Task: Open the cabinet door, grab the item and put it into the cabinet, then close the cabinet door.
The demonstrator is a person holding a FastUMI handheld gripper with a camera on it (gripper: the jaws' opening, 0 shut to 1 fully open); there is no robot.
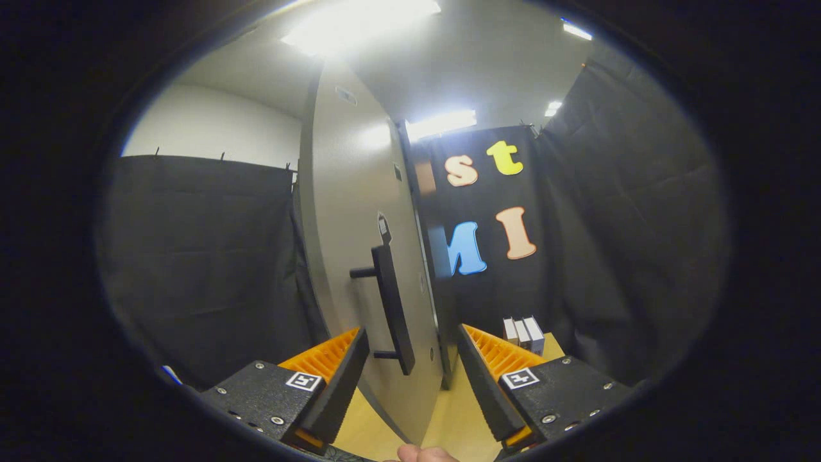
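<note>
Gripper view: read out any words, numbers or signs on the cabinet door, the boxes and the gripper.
Small plate above the door handle: too small to read.
White boxes beyond the fingers: no legible print.
Square markers on the open gripper, handle just ahead between its fingers: patterns, no words.

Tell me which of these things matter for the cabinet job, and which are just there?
Part of the job:
door, swung open
handle, just ahead of the fingers
boxes beyond the fingers, probably the item
hand-held gripper, open, holding nothing

Just there:
table
black cloth
ceiling lights
</note>
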